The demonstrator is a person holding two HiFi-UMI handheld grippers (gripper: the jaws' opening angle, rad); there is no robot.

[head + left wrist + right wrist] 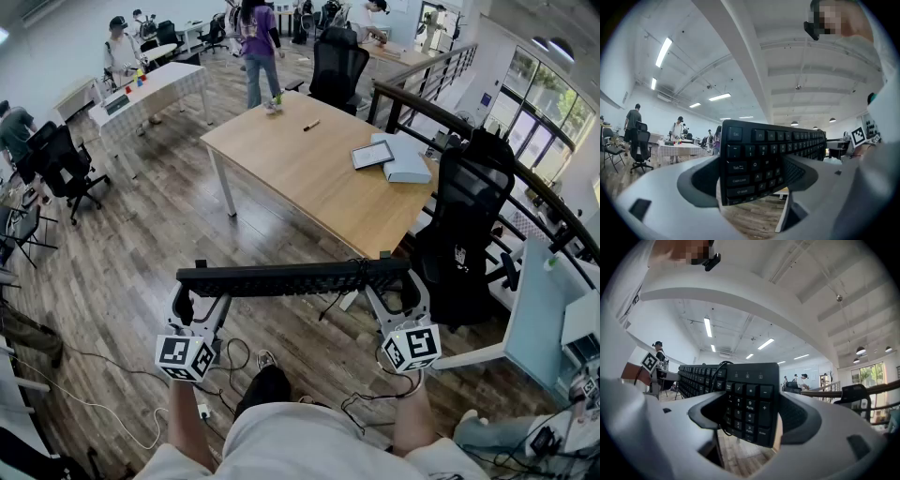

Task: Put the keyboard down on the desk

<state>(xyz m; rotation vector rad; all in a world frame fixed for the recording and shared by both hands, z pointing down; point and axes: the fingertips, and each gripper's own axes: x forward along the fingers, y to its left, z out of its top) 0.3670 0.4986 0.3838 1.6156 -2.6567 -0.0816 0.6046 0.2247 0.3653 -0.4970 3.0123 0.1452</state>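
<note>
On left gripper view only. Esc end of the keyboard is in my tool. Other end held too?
Observer: Yes, the right tool grips the keyboard at its number-pad end.
Operator: On the desk yet?
Observer: No. Head view shows it held in the air on the near side of the desk.
Operator: Anything on the desk?
Observer: A tablet and a grey box by its right edge, a pen farther back; the near half is bare wood.

Your left gripper (193, 284) and right gripper (397, 281) hold the ends of the keyboard (295, 277). The desk (300, 173) lies beyond, a tablet (372, 155) on it.
</note>
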